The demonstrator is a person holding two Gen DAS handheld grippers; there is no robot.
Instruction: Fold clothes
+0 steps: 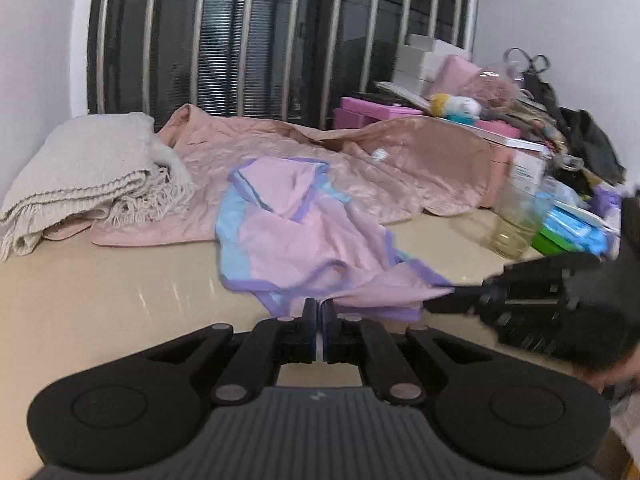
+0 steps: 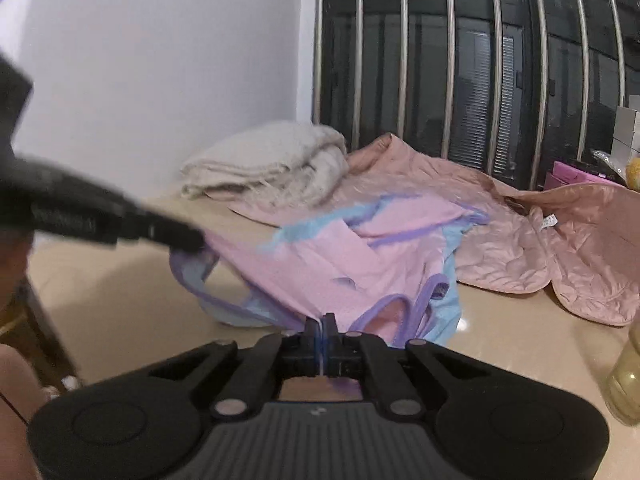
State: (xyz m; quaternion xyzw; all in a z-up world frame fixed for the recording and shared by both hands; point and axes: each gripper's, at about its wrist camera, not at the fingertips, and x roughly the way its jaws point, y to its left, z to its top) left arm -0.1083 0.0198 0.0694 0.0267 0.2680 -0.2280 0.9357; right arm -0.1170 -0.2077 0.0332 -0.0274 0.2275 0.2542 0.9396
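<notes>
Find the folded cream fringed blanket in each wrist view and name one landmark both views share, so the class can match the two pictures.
Left wrist view: the cream blanket lies at the far left, beside the quilted pink cover.
Right wrist view: it sits left of centre, against the white wall, its fringe on that cover.
Shared landmark: the metal window bars behind it.
</notes>
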